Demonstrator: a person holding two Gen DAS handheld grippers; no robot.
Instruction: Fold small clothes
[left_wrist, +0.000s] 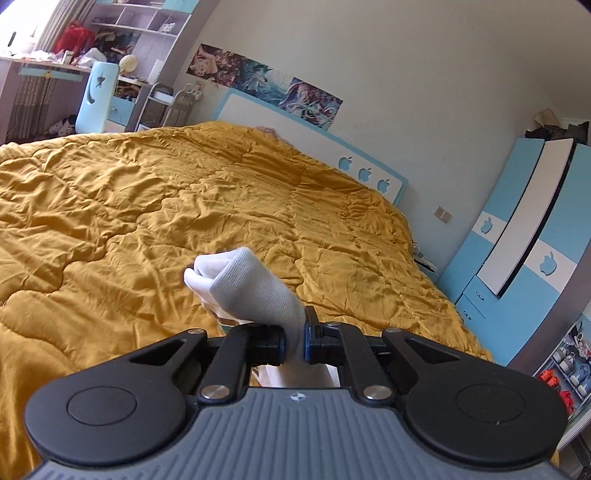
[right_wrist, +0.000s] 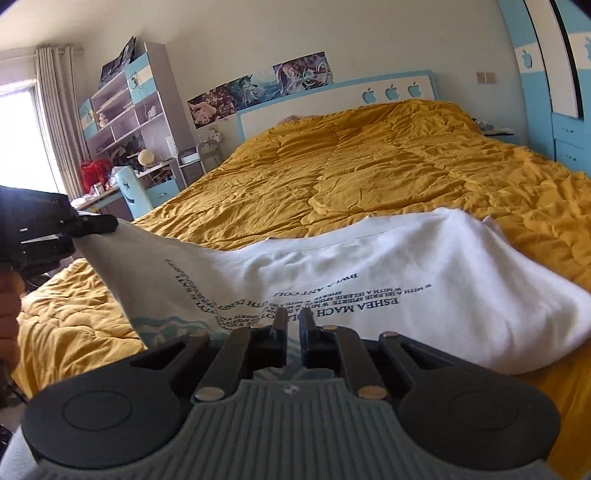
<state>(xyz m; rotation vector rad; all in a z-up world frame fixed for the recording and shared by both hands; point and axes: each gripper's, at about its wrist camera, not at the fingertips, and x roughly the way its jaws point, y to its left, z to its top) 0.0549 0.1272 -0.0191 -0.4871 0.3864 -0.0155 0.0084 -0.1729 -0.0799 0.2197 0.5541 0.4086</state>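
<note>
A white T-shirt (right_wrist: 406, 258) with black printed text lies on the yellow quilt (right_wrist: 369, 166) in the right wrist view. My left gripper (right_wrist: 96, 223) at the far left is shut on one edge of it and holds that edge up, so the cloth slopes down from it. In the left wrist view a bunch of the white T-shirt's cloth (left_wrist: 240, 284) sticks out beyond the left gripper (left_wrist: 294, 343), pinched between its pads. My right gripper (right_wrist: 291, 321) is shut over the printed area, with pale fabric in the thin slit and wrinkles running into it.
The quilt (left_wrist: 147, 184) covers the whole bed up to a white headboard (right_wrist: 332, 99) with apple cut-outs. A blue and white wardrobe (left_wrist: 517, 240) stands right of the bed. A desk with shelves (right_wrist: 122, 110) and a blue chair (left_wrist: 98, 96) stand to the left. A hand (right_wrist: 9, 306) shows at the edge.
</note>
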